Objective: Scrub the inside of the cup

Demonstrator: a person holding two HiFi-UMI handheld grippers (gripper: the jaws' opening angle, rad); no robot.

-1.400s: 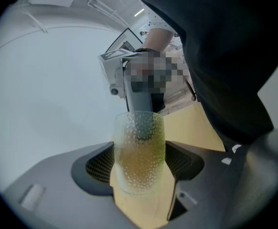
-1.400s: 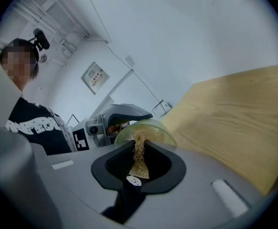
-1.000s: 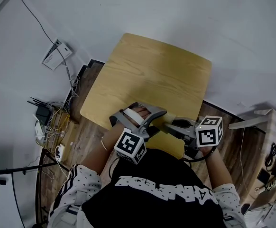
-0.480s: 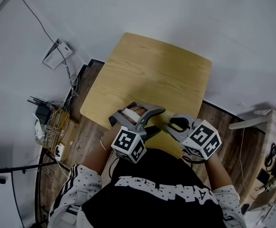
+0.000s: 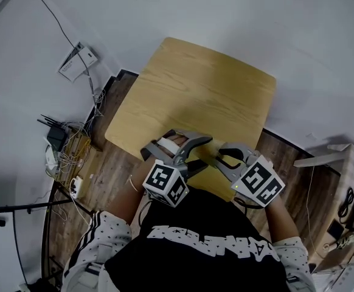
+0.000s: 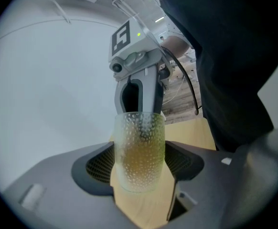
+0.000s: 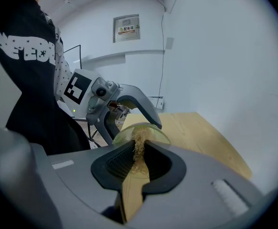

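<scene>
We take this as the scrubbing step, at or just short of entry. The left tool point(image 6: 140, 165) is clenched on the cup point(image 6: 139, 144), a dimpled clear glass held by its sides between the pads. It sits over the near edge of the worktop point(image 5: 201, 90), close to the person's body, with its mouth turned right. The right tool point(image 7: 138, 162) grips the brush point(image 7: 135, 175) by its flat wooden handle, with the pale bristles pointing left at the cup's rim. In the right gripper view the bristle tip overlaps the mouth, but we cannot tell how deep it reaches.

Next, we judge, the brush needs to go further in along the cup's axis, then be twisted and stroked against the wall and base. Meanwhile the left tool must hold firm, since smooth glass may turn or slip under the push.
</scene>
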